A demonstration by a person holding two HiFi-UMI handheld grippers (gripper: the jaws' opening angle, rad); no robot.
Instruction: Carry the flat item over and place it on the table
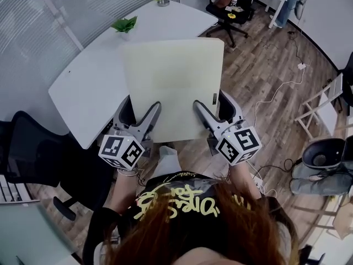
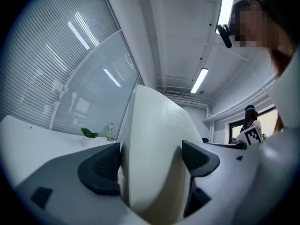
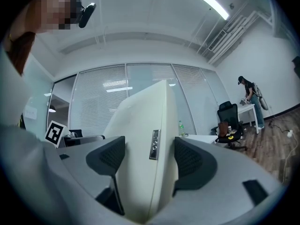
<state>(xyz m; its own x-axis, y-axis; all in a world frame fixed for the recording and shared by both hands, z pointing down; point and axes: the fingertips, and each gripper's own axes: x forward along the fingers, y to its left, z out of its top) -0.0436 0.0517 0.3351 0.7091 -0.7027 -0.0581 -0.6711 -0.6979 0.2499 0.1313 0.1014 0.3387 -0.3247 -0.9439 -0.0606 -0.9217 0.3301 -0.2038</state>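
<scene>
Midway. Left claw (image 1: 150,115) and right claw (image 1: 201,110) each clamp the near edge of the flat white panel (image 1: 174,76), jaws pressed on its two faces. Panel is aloft and roughly level, far part over the white table (image 1: 88,81), near part over the floor (image 1: 259,93). Pickup and most of the carry judged done; lowering and release remain.
</scene>
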